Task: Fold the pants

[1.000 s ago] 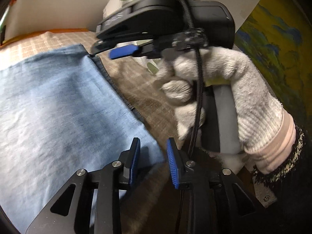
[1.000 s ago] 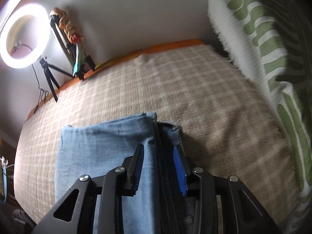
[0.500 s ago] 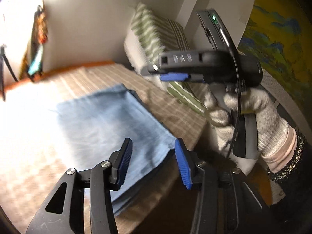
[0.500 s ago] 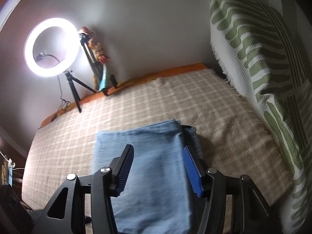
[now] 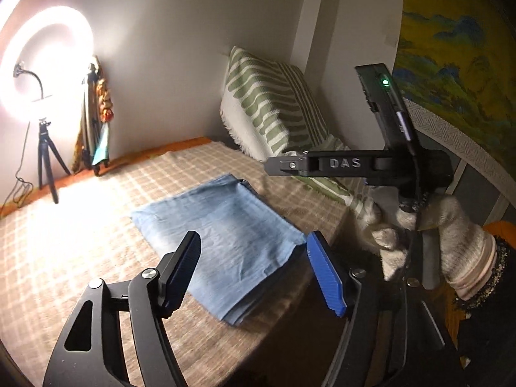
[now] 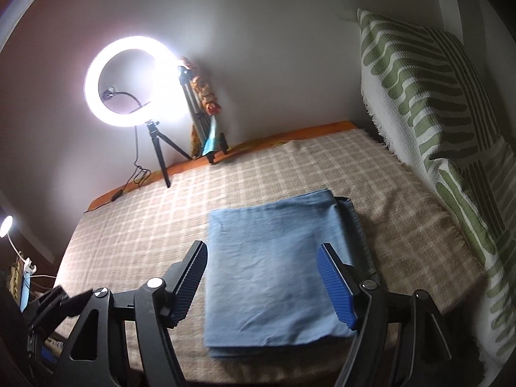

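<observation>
Lying flat on a bed covered by a beige checked blanket [image 6: 290, 174] are the pants [image 6: 274, 264], light blue and folded into a neat rectangle with a darker layer showing along the right edge. They sit toward the near, right part of the bed, with bare blanket all around them.

Seen from the right wrist, the right gripper [image 6: 261, 287] hangs above the near end of the pants. Its jaws have just been opening and stand wide apart, with nothing pinched between them; the cloth lies below, untouched. Seen from the left wrist, the left gripper [image 5: 254, 274] hangs over the near corner of the pants, its jaws likewise just opened and empty. Beyond it on the right, a hand in a pale knitted glove [image 5: 445, 235] grips the handle of the right gripper, which is raised well above the bed.

At the far left edge of the bed a bright ring light [image 6: 132, 80] glows on a small black tripod [image 6: 161, 158], with a second folded tripod wrapped in coloured cloth [image 6: 203, 113] leaning on the plain pale wall beside it. An orange strip runs along the bed's far edge. A large cushion in white with green wavy stripes [image 6: 435, 113] stands against the wall along the bed's right side. From the left wrist, a picture in yellow and blue [image 5: 451, 32] fills the upper right.
</observation>
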Demonstrator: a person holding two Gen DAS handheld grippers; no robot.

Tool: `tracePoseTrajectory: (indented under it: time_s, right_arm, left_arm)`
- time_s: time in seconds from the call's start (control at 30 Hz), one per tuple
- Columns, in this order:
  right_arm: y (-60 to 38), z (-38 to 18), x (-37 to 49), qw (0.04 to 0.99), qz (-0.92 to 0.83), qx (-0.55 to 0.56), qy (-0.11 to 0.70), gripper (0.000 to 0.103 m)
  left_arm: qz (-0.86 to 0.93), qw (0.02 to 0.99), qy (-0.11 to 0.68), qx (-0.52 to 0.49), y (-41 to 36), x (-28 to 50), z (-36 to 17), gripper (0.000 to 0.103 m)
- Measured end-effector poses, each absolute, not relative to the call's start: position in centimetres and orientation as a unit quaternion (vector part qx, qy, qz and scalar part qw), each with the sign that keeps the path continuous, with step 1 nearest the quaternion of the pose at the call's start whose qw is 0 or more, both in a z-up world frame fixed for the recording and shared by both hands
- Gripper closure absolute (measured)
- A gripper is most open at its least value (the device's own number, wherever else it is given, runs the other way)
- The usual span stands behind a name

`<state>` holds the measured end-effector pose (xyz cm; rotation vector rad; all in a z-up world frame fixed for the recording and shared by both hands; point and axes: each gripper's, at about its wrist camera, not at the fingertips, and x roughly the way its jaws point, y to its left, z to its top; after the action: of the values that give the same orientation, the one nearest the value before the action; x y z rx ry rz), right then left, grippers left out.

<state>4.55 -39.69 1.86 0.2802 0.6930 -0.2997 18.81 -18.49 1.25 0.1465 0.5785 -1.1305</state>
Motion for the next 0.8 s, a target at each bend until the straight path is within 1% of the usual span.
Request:
tracePoseTrajectory:
  time_s: [0.07, 0.13, 0.3, 0.4, 0.5, 0.6, 0.8]
  right_arm:
    - [-38.9, 2.1, 4.1, 0.921, -0.148, 0.131, 0.336, 0.023]
    - [-38.2, 2.3, 3.5, 0.921, -0.156, 0.125, 0.334, 0.02]
    - [-37.4, 2.7, 2.2, 0.917, -0.172, 0.123, 0.339, 0.018]
    - [-37.1, 3.0, 1.4, 0.916, -0.175, 0.112, 0.344, 0.013]
    - [-37.7, 3.0, 0.9, 0.911, -0.182, 0.117, 0.35, 0.01]
    - [-38.9, 2.5, 0.8, 0.906, -0.181, 0.129, 0.36, 0.001]
    - [-42.8, -0.3, 2.2, 0.901, -0.158, 0.131, 0.383, 0.0]
  left_arm:
    - [-0.528, 0.803, 0.265, 0.077, -17.9, 18.7, 1.4, 0.033]
    - [-0.531, 0.801, 0.264, 0.079, -17.2, 18.7, 1.6, 0.029]
    - [-0.538, 0.788, 0.294, 0.061, -15.6, 20.3, 0.7, 0.028]
    - [-0.536, 0.782, 0.315, 0.04, -14.5, 21.6, 0.1, 0.027]
    - [-0.537, 0.772, 0.34, 0.019, -14.1, 22.8, -0.8, 0.027]
    - [-0.536, 0.758, 0.371, -0.003, -14.6, 24.2, -2.1, 0.027]
    - [-0.53, 0.736, 0.421, -0.022, -17.4, 26.7, -5.8, 0.027]
